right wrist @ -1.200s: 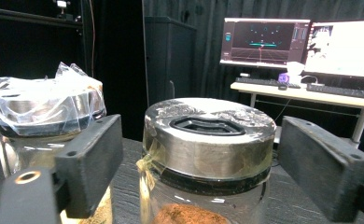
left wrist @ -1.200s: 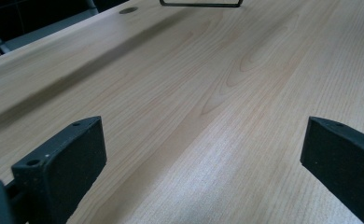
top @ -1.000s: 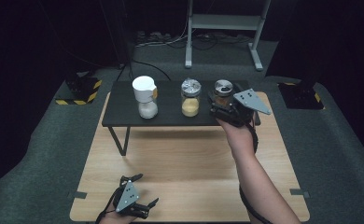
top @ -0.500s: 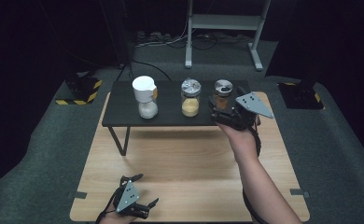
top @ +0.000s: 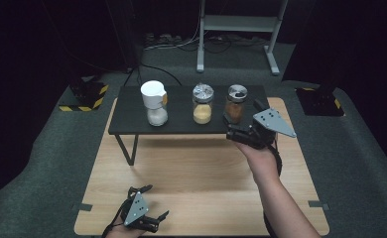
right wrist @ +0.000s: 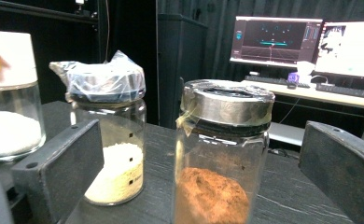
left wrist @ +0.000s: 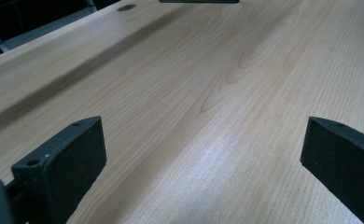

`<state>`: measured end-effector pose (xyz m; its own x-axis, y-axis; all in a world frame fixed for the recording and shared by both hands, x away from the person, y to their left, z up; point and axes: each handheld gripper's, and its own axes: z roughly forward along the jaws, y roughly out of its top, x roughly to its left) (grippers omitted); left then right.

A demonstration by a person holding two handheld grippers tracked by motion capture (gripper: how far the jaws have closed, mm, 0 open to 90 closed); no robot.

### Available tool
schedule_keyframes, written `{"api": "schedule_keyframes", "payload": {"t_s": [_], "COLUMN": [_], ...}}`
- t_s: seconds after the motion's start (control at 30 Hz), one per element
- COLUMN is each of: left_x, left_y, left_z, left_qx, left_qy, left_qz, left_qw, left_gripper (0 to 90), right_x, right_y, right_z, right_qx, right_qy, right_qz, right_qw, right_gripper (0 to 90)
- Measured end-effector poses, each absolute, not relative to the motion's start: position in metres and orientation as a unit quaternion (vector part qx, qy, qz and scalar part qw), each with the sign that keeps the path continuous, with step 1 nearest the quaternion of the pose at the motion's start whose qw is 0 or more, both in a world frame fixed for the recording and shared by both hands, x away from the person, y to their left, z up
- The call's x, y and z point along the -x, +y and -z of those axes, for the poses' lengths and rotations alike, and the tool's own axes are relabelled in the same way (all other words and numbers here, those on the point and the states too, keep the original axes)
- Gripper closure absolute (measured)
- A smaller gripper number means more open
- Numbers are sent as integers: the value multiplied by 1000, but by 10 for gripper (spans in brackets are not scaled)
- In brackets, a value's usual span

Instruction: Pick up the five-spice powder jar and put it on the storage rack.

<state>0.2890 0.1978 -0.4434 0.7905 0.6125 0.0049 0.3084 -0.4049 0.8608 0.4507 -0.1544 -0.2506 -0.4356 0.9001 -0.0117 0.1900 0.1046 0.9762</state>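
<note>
I hold my right gripper (top: 241, 133) up at the front edge of the little black shelf (top: 132, 124), near its right end. Its jaws are wide apart and hold nothing. In the right gripper view the jar of brown powder (right wrist: 223, 158) stands right between my two black jaws, but they do not touch it. This jar has a shiny silver lid with a dark hole in the top, and it stands up straight. From above, the brown jar (top: 235, 104) is the one closest to the right end of the shelf, just behind my gripper. Beside it, in the middle of the shelf, stands a jar of pale yellow powder (top: 202, 103) with crinkly clear wrap over its lid. Toward the left end stands a jar with a white cap (top: 154, 102) and white grains inside. The three jars make a row and do not touch each other. The black shelf sits on the back part of the wooden table (top: 196, 173). My left gripper (top: 149, 206) is down by the front edge of the table, close to the front left corner, well apart from the jars. In the left gripper view its jaws are wide open too, with bare wood (left wrist: 208, 102) between them. I cannot tell if it rests on the wood or is just above it.
</note>
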Motion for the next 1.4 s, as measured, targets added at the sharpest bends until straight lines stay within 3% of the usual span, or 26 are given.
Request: {"api": "schedule_keyframes", "payload": {"t_s": [0.8,1.4], "left_x": [-289,-287], "left_y": [197,197], "left_z": [443,443], "left_qx": [-826,-822], "left_qy": [275,274], "left_qz": [-162,-173], "left_qw": [464,468], "left_gripper": [5,5], "right_x": [-420,-387], "right_y": [-165,-170], "right_z": [256,288], "right_qx": [-399,-389], "right_qy": [684,711], "right_qz": [-508,-490], "right_qw": [338,320], "right_gripper": [0,0]}}
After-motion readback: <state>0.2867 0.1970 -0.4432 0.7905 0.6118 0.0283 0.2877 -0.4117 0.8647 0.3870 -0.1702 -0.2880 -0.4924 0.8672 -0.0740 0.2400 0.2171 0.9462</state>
